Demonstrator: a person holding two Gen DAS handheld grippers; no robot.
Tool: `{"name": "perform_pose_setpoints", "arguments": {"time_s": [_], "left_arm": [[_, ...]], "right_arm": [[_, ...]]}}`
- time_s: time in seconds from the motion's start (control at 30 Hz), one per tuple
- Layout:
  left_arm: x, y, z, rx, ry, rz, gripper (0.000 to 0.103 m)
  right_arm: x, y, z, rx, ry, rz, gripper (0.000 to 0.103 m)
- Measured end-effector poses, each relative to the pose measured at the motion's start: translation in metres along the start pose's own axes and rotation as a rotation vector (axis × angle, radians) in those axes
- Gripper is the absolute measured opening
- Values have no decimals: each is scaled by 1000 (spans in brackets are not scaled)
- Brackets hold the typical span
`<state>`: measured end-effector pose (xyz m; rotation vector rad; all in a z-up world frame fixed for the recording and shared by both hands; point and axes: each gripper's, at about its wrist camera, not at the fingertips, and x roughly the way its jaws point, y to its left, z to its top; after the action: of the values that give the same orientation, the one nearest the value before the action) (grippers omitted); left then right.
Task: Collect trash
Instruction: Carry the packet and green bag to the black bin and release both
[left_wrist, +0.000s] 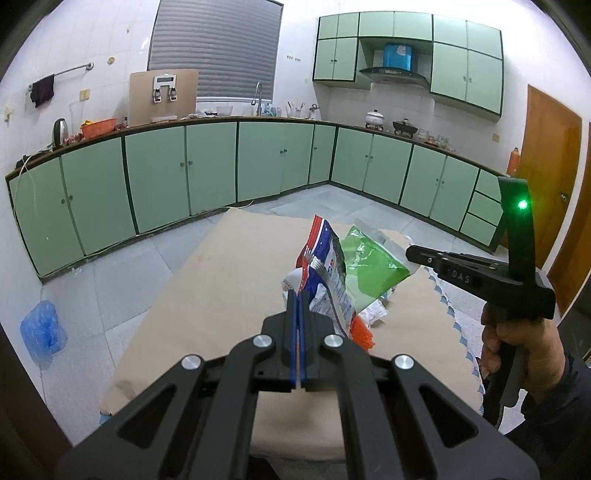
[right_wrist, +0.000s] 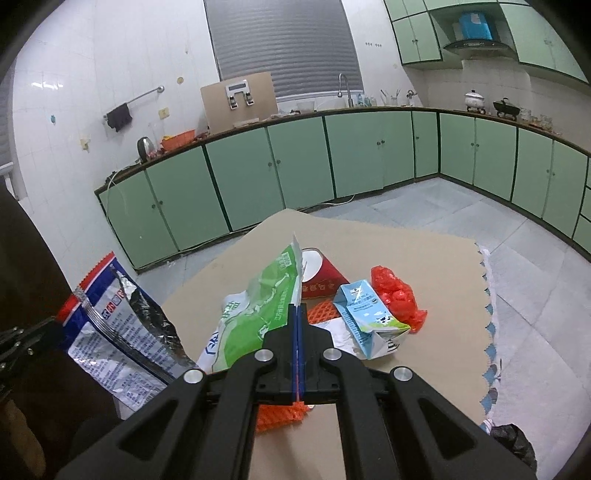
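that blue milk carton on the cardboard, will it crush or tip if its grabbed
The blue milk carton already looks dented and lies on its side, so it probably crushes further under a firm pinch. It seems empty, hence likely light and easy to lift. Lying flat against the red plastic bag, it should slide rather than tip.

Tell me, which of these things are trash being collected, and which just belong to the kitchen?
Trash:
- blue foil bag
- green wrapper
- milk carton
- red paper cup
- red plastic bag
- orange foam net

Lying about:
- kettle
- white pot
- dark towel
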<state>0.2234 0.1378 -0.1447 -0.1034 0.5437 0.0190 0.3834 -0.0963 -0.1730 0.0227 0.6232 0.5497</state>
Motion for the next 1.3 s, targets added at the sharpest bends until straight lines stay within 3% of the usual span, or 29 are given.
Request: {"name": "perform_pose_setpoints", "arguments": {"time_s": [0.57,0.93,1.3], "left_arm": [[-13,-3,1,10,-22,1,0],[-28,-13,3,39,-48,-14,0],[-44,-29,8,87,-79,-25,0]], "right_arm": [[-24,-3,10,-9,-36,-10,0],[-76,-18,20,-8,-93,-47,0],[-136,-4,31,-54,-172,-56,0]]}}
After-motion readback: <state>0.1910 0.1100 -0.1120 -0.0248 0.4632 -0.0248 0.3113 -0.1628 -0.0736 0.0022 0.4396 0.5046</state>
